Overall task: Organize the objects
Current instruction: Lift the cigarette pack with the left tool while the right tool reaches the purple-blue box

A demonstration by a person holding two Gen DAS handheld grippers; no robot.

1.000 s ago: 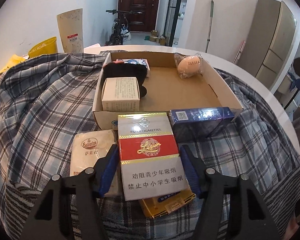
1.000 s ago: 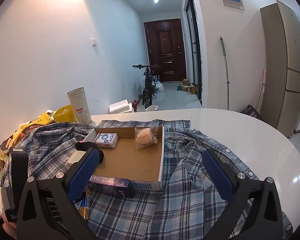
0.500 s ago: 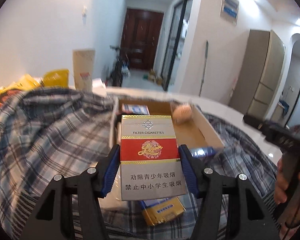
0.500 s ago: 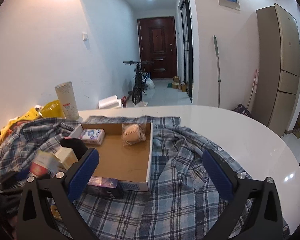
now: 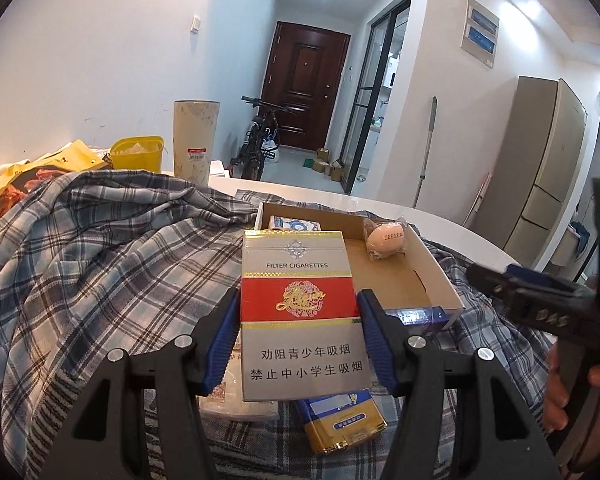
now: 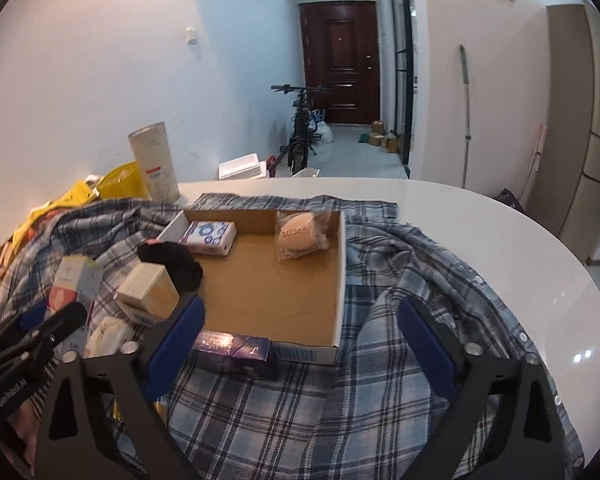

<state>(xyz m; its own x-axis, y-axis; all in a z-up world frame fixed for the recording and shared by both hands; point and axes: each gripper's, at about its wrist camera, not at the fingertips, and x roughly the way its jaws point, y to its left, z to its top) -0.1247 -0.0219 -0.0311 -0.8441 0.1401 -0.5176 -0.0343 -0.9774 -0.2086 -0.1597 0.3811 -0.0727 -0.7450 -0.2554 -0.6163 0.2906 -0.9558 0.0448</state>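
My left gripper is shut on a red and silver cigarette pack, held upright above the plaid cloth. Below it lie a gold box and a pale packet. An open cardboard box holds a bagged egg-shaped sponge, a blue-and-white carton, a black item and a cream carton. My right gripper hovers at the box's near edge, its jaws closing with nothing between them. A purple box lies against the box front, beside the left finger.
A round white table carries the cloth. A tall cream canister and yellow bags stand at the back left. A hand grips the right tool at the right edge. A bicycle and a dark door lie beyond.
The left gripper lifted the cigarette pack off the cloth and tipped upward. The right gripper came lower and closer to the box, and its jaws narrowed.
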